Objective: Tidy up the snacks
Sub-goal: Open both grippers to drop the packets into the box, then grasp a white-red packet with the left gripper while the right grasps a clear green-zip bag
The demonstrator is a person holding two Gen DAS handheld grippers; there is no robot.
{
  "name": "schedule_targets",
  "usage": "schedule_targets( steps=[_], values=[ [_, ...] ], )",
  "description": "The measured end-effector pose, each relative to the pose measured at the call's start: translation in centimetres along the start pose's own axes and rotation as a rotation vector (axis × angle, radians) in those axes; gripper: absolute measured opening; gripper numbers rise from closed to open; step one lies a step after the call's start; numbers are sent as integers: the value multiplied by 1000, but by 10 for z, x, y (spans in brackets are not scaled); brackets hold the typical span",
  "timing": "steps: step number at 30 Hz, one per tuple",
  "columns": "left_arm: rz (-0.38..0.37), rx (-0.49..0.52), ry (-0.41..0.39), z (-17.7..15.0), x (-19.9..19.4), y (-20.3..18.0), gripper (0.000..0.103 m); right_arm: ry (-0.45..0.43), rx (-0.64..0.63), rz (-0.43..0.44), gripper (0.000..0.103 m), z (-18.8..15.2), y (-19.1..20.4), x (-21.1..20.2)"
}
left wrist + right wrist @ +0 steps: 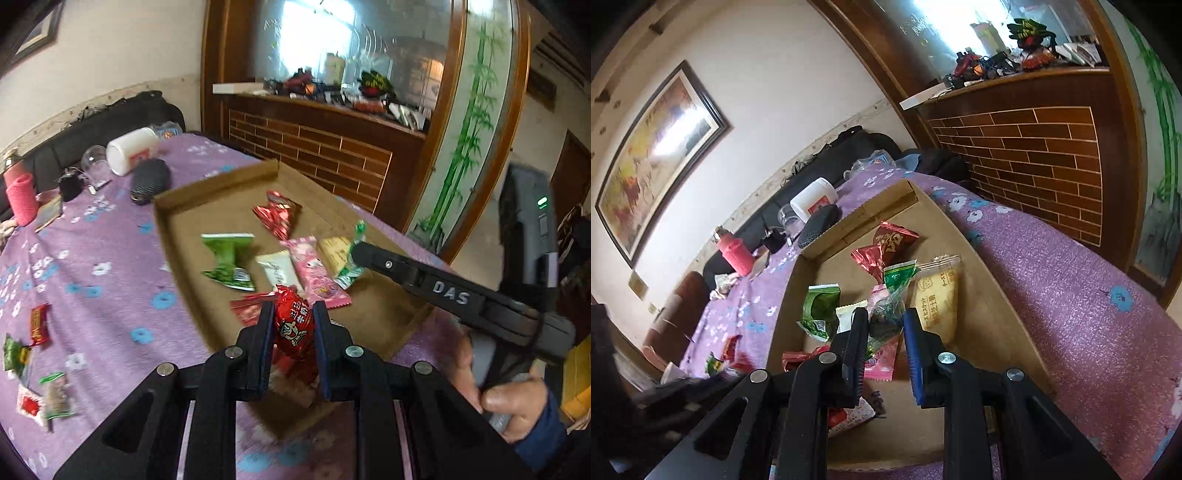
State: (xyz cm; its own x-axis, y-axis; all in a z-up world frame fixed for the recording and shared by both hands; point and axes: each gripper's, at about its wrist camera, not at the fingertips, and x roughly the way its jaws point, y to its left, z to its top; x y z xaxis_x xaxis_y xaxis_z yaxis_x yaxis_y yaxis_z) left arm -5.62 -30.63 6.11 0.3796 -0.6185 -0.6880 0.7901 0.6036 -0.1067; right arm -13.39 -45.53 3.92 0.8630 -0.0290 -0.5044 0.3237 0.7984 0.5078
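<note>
The left gripper [294,328] is clamped on a shiny red foil-wrapped snack with a cartoon face [293,325], its jaws pressed against both sides of the packet, which is held above the near part of a shallow brown cardboard tray [218,182] lying on a purple flower-print tablecloth [110,240]. The right gripper [885,328] is closed around a clear-and-green crinkled candy wrapper [890,314] — in the left wrist view the same green wrapper sticks out from that gripper's tip over the tray's right side. In the tray lie a green foil packet [231,260], a red foil packet [277,214] farther back, a white wrapped bar [279,271] touching a pink wrapped bar [314,275], and a pale yellow biscuit pack [936,302] just beside the right gripper's blue-padded finger. Several small snacks remain outside the tray on the cloth at the left, among them a red-and-yellow candy bar [38,325]. Farther back on the cloth stand a white plastic jar on its side [131,149] and a pink bottle [20,197].
</note>
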Motion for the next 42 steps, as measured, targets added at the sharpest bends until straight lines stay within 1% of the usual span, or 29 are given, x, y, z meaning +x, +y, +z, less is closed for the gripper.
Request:
schedule_targets(
  steps=[4,7,9,11,13,14,19,24,30,33,34,36,38,40,41,42],
  values=[
    [4,-3,37,0,20,-4,19,16,-16,10,22,-1,3,3],
    [13,-7,52,-1,27,-2,19,11,-7,5,23,-1,2,2],
    [17,-11,53,-2,29,-2,22,8,-5,0,23,-1,2,2],
    [16,-11,52,-2,29,-1,32,5,-3,2,22,-1,2,2],
    [10,-13,43,-1,25,-1,39,-1,0,2,22,-1,1,0],
    [7,-15,36,0,21,0,40,-2,2,2,22,-1,1,0],
    [1,-34,-5,6,0,4,42,-1,2,-2,22,-1,0,0],
    [21,-79,-14,6,-20,23,43,2,0,-6,22,-1,0,1],
    [84,-204,-1,-5,-44,77,43,19,-14,-31,22,-1,3,5],
    [142,-269,11,-15,-61,112,43,33,-40,-76,22,-2,10,6],
    [168,-295,14,-21,-69,127,43,36,-40,-78,23,-2,13,4],
    [212,-334,13,-31,-82,152,43,45,-55,-38,23,0,29,-3],
    [271,-386,6,-42,-97,184,43,58,-104,-7,23,1,51,-6],
    [358,-449,11,-54,-110,220,43,100,-195,45,28,-2,86,-2],
    [393,-479,8,-59,-114,235,43,128,-230,75,33,-5,102,1],
    [424,-516,5,-65,-118,250,43,181,-279,124,39,-11,125,9]
  ],
)
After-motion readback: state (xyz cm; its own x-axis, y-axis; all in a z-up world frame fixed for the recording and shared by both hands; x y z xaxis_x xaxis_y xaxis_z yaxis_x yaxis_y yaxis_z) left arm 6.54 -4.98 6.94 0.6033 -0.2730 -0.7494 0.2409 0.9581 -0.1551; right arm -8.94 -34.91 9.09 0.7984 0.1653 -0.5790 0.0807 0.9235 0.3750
